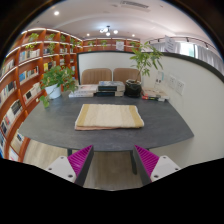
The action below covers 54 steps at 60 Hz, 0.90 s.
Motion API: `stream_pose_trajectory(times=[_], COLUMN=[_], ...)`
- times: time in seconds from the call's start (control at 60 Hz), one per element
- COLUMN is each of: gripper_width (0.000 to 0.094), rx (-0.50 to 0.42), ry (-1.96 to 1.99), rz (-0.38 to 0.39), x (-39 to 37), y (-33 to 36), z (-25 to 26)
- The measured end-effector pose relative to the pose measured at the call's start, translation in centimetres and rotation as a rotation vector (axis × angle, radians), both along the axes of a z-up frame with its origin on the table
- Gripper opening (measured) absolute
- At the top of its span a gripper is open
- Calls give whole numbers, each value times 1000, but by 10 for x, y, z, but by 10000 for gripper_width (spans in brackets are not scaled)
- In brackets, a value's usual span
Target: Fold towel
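My gripper [112,160] hangs off the near edge of the grey table [60,128], fingers spread wide, magenta pads [82,160] facing each other with nothing between them. The striped towel [109,116] lies folded flat mid-table, well beyond my fingertips. Past the far edge stand potted plants [57,78] and a bookshelf [22,75].

1 folded striped towel [109,116] on 1 dark table [60,127]; 2 potted plants, upper left [58,76] and upper right [146,60]; 1 bookshelf [22,75] at left; 2 pink-padded fingers [82,160] below.
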<state>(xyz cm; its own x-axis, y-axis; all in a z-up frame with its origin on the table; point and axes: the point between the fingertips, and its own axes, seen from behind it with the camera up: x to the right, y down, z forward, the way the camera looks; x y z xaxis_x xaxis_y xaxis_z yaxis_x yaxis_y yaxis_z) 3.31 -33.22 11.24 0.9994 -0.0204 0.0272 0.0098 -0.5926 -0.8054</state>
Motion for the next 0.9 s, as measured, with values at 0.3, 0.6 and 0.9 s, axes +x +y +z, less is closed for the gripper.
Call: stream_pose_trajectory(times=[0.3, 0.6, 0.9], gripper_width=[801, 745, 80], rx=[-59, -85, -115], ry=[44, 14, -102], rz=[117, 112, 30], x=[-123, -169, -143], y=[124, 263, 283], z=[-57, -97, -125])
